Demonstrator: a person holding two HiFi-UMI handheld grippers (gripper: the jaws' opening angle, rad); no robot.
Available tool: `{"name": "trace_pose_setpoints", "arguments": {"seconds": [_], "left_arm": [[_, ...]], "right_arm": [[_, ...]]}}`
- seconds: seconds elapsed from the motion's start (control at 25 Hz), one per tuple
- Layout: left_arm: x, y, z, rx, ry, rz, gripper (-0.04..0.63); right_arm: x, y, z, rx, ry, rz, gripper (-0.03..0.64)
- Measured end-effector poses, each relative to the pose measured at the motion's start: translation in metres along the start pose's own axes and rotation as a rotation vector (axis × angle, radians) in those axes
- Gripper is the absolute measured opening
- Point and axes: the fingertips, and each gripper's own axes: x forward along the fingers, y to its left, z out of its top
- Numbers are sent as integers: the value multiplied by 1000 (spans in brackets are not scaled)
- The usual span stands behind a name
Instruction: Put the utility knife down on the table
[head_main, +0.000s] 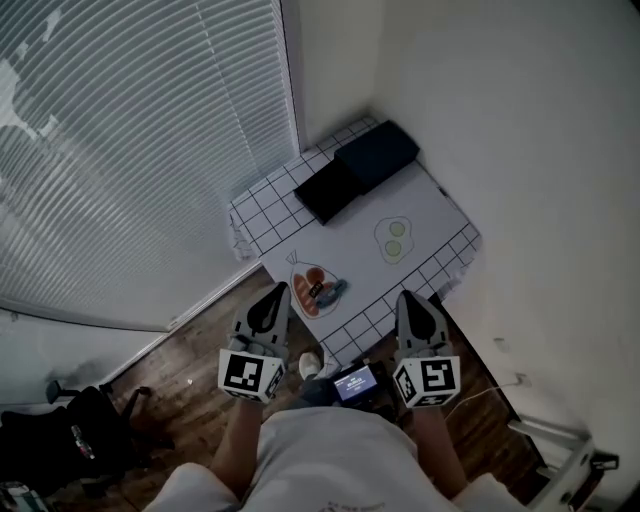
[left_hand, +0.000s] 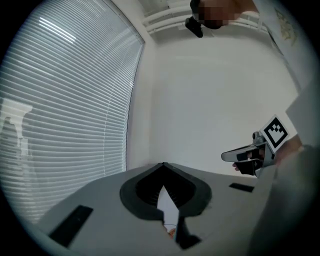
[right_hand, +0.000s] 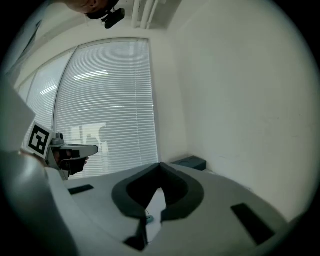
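A bluish utility knife (head_main: 329, 292) lies on the white checked tablecloth (head_main: 430, 210), beside an orange-red patch (head_main: 308, 290) near the table's front edge. Both grippers are held up close to my body, short of the table and apart from the knife. My left gripper (head_main: 273, 298) is shut with nothing between its jaws; its tips (left_hand: 163, 165) meet in its own view. My right gripper (head_main: 416, 303) also looks shut and holds nothing (right_hand: 160, 165). A teal speck (right_hand: 149, 218) shows through the gap below its jaws.
Two dark flat boxes (head_main: 376, 155) (head_main: 328, 190) lie at the table's far end in the corner. Window blinds (head_main: 130, 150) run along the left, a plain wall (head_main: 540, 150) along the right. A black bag (head_main: 70, 430) sits on the wooden floor.
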Motion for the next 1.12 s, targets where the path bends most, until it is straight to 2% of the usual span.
{"name": "trace_pose_setpoints", "arguments": {"seconds": [0.28, 0.56, 1.12], "left_arm": [[-4, -2, 28, 21, -47, 3, 8], [-7, 0, 43, 37, -84, 16, 8], [-7, 11, 38, 37, -76, 13, 8]], "right_arm": [[-5, 5, 29, -10, -60, 3, 8], [-7, 9, 40, -16, -86, 11, 8], [0, 13, 41, -22, -87, 12, 8]]}}
